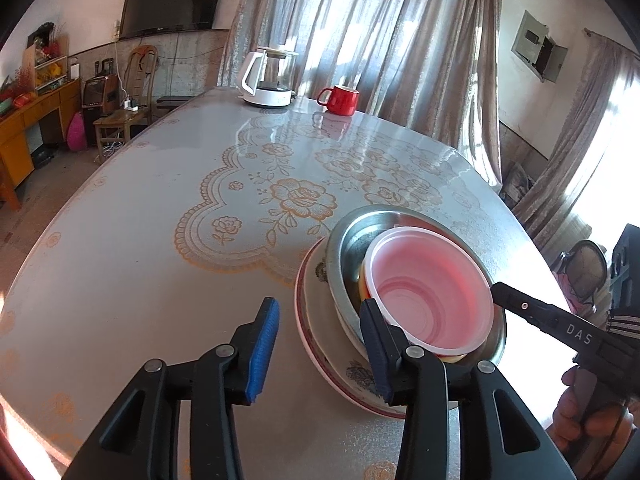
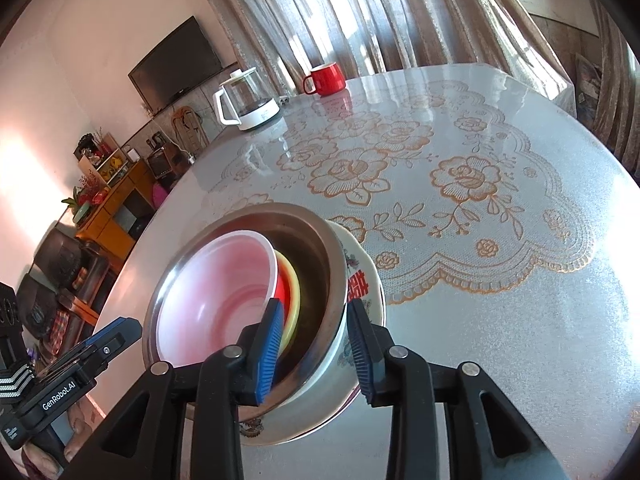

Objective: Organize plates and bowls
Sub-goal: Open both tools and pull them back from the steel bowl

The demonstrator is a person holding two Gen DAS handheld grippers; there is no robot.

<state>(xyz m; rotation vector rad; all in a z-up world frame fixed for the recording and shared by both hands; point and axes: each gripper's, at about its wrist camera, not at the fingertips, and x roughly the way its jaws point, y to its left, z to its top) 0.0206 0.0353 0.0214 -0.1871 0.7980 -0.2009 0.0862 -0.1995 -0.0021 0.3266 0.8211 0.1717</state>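
Observation:
A stack stands on the table: a floral ceramic plate [image 1: 320,344] at the bottom, a steel bowl [image 1: 352,240] on it, then yellow and red bowls [image 2: 292,288], and a translucent pink plastic bowl [image 1: 428,288] on top. My left gripper [image 1: 320,344] is open and empty at the stack's near left side, over the plate's rim. My right gripper [image 2: 316,344] is open, its jaws astride the rims of the steel bowl [image 2: 320,240] and the ceramic plate [image 2: 360,280], not closed on them. The right gripper also shows in the left wrist view [image 1: 520,304].
The table [image 1: 140,260] has a glossy lace-pattern cover. A white glass kettle [image 1: 268,80] and a red mug [image 1: 340,100] stand at its far edge by the curtains. Chairs and cabinets stand beyond the left edge.

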